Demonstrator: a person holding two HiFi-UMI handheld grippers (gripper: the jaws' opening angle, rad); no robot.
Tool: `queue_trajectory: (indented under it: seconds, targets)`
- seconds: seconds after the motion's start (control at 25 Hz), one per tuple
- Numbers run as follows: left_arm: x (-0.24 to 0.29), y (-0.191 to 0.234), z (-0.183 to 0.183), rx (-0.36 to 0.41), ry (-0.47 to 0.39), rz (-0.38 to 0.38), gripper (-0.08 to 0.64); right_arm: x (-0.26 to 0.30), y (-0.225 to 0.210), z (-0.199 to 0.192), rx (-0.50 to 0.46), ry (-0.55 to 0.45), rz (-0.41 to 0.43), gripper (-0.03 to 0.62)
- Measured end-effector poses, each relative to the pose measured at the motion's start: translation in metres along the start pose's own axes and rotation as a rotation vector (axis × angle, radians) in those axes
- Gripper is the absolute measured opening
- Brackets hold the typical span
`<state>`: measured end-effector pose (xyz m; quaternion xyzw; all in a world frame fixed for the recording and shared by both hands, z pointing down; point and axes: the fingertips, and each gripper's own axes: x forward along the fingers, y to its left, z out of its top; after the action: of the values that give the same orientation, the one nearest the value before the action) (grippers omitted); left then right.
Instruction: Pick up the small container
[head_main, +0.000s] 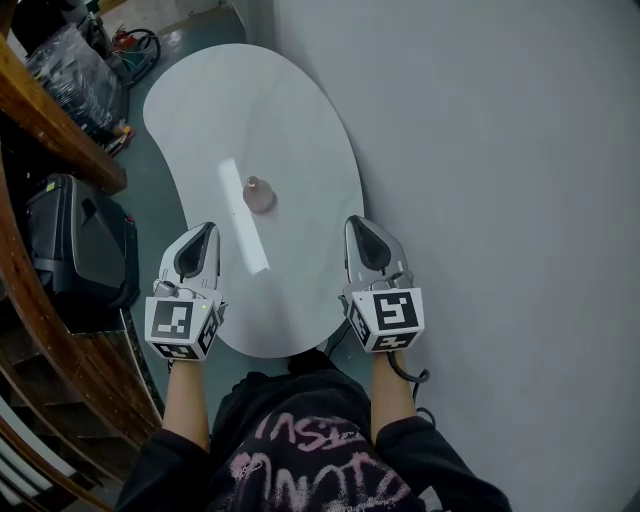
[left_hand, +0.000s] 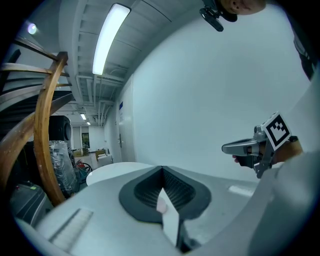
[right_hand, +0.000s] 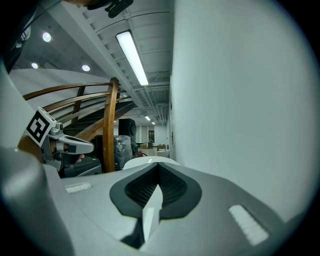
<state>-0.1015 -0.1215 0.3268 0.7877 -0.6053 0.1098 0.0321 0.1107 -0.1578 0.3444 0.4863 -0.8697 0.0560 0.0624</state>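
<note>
A small pinkish container (head_main: 258, 194) with a narrow top stands upright near the middle of the white kidney-shaped table (head_main: 300, 130). My left gripper (head_main: 205, 232) hovers over the table's near left edge, below and left of the container, its jaws pressed together with nothing in them. My right gripper (head_main: 358, 226) is held at the table's near right edge, below and right of the container, also shut and empty. In the left gripper view the right gripper (left_hand: 245, 147) shows at the right. The left gripper (right_hand: 75, 146) shows at the left of the right gripper view. Neither gripper view shows the container clearly.
A curved wooden railing (head_main: 40, 110) runs along the left, with a black case (head_main: 80, 250) beside it and plastic-wrapped goods (head_main: 75, 70) at the top left. A plain white wall (head_main: 500, 150) borders the table on the right.
</note>
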Motion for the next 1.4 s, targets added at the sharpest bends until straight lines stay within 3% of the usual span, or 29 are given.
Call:
queue_trajectory:
  seconds: [0.64,1.4]
  targets:
    - [-0.011,0.005,-0.001,0.009,0.015,0.049,0.002,0.015,0.02,0.003,-0.017,-0.014,0.093,0.012]
    - [0.011,0.033,-0.009,-0.031,-0.004,0.008,0.001,0.042,0.03,0.001,-0.028,0.013,0.057,0.012]
